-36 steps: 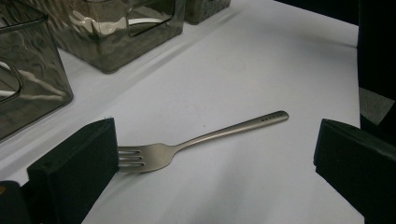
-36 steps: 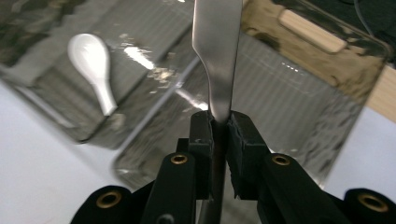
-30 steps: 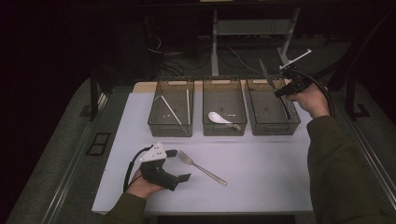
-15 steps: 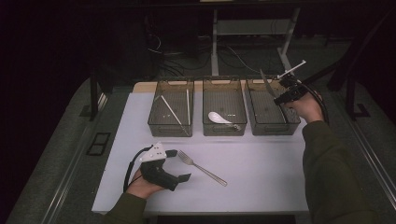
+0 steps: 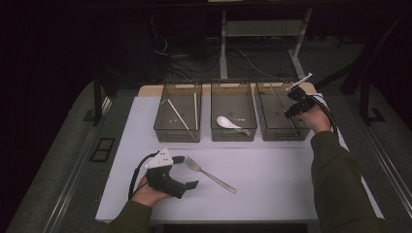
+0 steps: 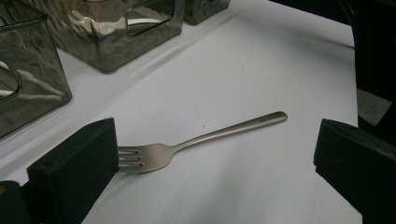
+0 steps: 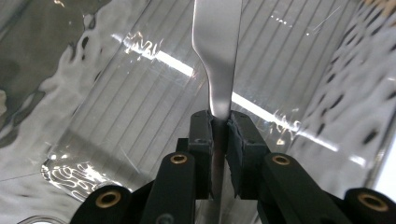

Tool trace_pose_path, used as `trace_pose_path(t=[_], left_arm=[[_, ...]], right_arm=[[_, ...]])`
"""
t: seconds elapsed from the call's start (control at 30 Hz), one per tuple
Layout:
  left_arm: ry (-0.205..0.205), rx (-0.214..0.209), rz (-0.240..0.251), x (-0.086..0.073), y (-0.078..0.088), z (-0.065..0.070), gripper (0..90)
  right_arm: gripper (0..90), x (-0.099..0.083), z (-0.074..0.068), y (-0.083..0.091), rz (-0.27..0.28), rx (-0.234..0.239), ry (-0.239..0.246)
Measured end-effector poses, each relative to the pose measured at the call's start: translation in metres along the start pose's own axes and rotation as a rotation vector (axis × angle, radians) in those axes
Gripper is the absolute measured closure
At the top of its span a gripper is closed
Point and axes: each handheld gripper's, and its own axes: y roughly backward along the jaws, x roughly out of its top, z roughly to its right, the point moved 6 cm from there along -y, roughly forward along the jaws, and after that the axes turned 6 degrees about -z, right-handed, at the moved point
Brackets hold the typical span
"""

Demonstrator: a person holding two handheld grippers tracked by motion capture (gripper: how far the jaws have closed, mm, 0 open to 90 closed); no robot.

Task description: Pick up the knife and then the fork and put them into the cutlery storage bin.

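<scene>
A: Firstly, item one, the largest: white table (image 5: 272, 194), rectangular, carrying all else.

B: Noted. Next?

A: Three clear grey bins in a row at the far edge. Left bin (image 5: 178, 127) holds two long thin sticks, one laid slantwise. Middle bin (image 5: 233, 131) holds a white spoon (image 5: 227, 122). Right bin (image 5: 278, 133) has the right gripper (image 5: 291, 108) above its right side.

B: State of that right gripper?

A: Jaws clamped on a flat metal utensil handle (image 7: 217, 51). In the right gripper view the pads pinch the narrow neck of the handle, and the broad flat end stretches away from the jaws over the ribbed floor of the bin. From the high view the gripped piece runs down into the bin; which kind of utensil it is, I cannot tell.

B: And the left gripper?

A: Left gripper (image 5: 187, 171), held at the near left part of the table, jaws standing wide apart, nothing between the pads. It points toward a fork.

B: Entry for the fork?

A: Fork (image 5: 210, 174), metal, lying flat on the bare table in front of the bins, tines toward the left gripper, handle running off toward the near right. In the left gripper view the tines (image 6: 133, 158) sit just beside the left-hand jaw; whether they touch, I cannot say.
</scene>
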Motion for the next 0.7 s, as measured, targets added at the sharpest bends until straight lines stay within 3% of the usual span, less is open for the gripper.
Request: trace_pose_path(t=[0.17, 0.37, 0.47, 0.7], left_arm=[[0.001, 0.0, 0.003, 0.0, 0.0, 0.0, 0.0], [0.002, 0.001, 0.004, 0.0, 0.0, 0.001, 0.0], [0.002, 0.002, 0.002, 0.0, 0.0, 0.0, 0.0], [-0.002, 0.002, -0.005, 0.0, 0.0, 0.001, 0.0]], right_arm=[[74.5, 0.0, -0.002, -0.002, 0.004, 0.015, -0.012], [61.0, 0.003, -0.004, 0.011, 0.085, 0.048, -0.035], [54.1, 0.004, -0.007, 0.024, 0.142, 0.092, -0.037], [43.1, -0.001, -0.02, 0.049, 0.247, 0.156, 0.002]])
